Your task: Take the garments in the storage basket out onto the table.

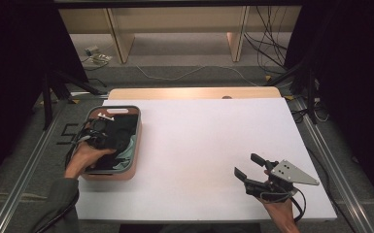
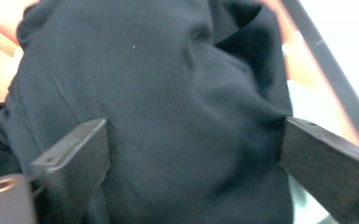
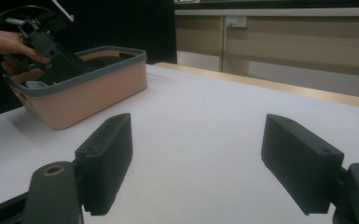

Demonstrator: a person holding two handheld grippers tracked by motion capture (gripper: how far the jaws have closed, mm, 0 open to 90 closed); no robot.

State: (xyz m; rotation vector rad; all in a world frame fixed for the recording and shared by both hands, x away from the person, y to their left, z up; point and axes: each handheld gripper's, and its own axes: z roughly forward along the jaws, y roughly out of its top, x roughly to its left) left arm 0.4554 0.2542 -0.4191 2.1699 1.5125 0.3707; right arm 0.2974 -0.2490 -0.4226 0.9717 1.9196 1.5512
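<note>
Left gripper (image 2: 191, 154) jaws spread around black garment (image 2: 168, 93), pads not pinching | garment lies in pink basket (image 1: 135, 145) at surface's left | right gripper (image 1: 254, 170) spread, idle over bare white surface (image 1: 199, 141) | progress: nothing lifted out yet, grasp and removal remain

White table top (image 1: 204, 145); pink basket (image 1: 135, 145) with grey rim near its left edge.

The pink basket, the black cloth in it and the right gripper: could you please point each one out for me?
pink basket (image 1: 108, 174): high view, its near wall.
black cloth (image 2: 168, 107): left gripper view, its middle fold.
right gripper (image 1: 247, 166): high view, midway between its fingertips.
</note>
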